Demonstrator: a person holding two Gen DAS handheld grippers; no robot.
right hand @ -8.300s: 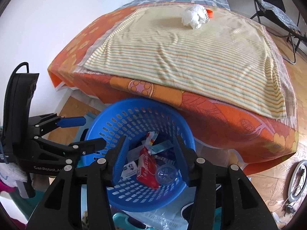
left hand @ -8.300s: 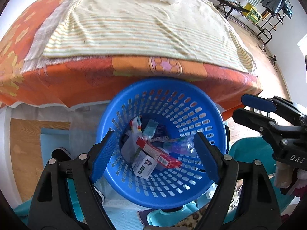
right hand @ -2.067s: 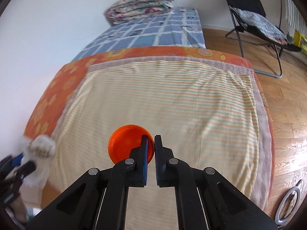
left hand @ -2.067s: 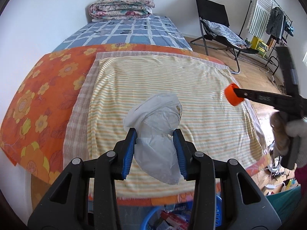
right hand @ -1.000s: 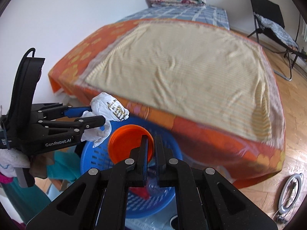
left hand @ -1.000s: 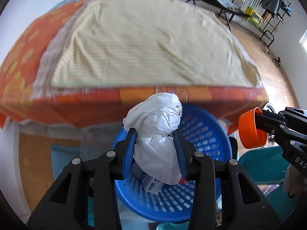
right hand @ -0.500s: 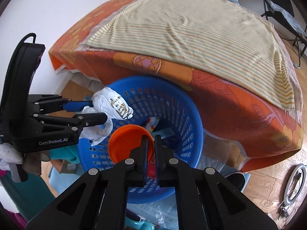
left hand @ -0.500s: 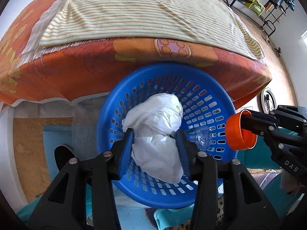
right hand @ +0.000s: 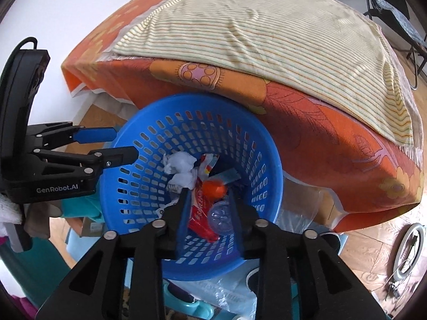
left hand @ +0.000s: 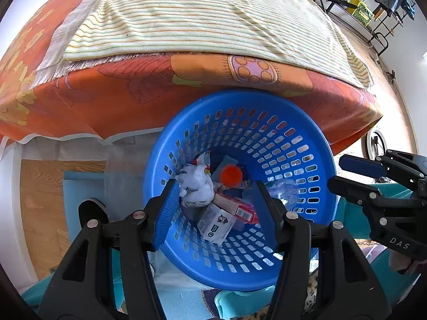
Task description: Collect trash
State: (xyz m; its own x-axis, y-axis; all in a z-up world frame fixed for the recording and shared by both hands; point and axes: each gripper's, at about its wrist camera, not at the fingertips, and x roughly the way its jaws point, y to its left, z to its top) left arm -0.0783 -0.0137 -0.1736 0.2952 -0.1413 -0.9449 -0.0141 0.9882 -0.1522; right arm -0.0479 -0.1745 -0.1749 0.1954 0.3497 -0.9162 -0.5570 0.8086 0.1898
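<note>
A blue perforated basket (left hand: 317, 176) (right hand: 138, 165) stands on the floor against the bed's edge. Inside lie a crumpled white plastic bag (left hand: 196, 184) (right hand: 180, 169), an orange lid (left hand: 231, 174) (right hand: 213, 189), a red carton (left hand: 237, 208), a white carton (left hand: 217, 222) and a clear plastic bottle (right hand: 221, 216). My left gripper (left hand: 216, 189) (right hand: 117, 144) is open and empty above the basket's near rim. My right gripper (right hand: 209, 196) (left hand: 344, 170) is open and empty over the basket.
The bed (left hand: 186, 21) with an orange floral cover and a striped cream sheet rises just behind the basket. Teal mats and a clear bag (right hand: 232, 296) lie on the wooden floor around it. A folding chair (right hand: 395, 8) stands far right.
Both grippers have opened. The white plastic bag and the orange lid have dropped from them into the basket.
</note>
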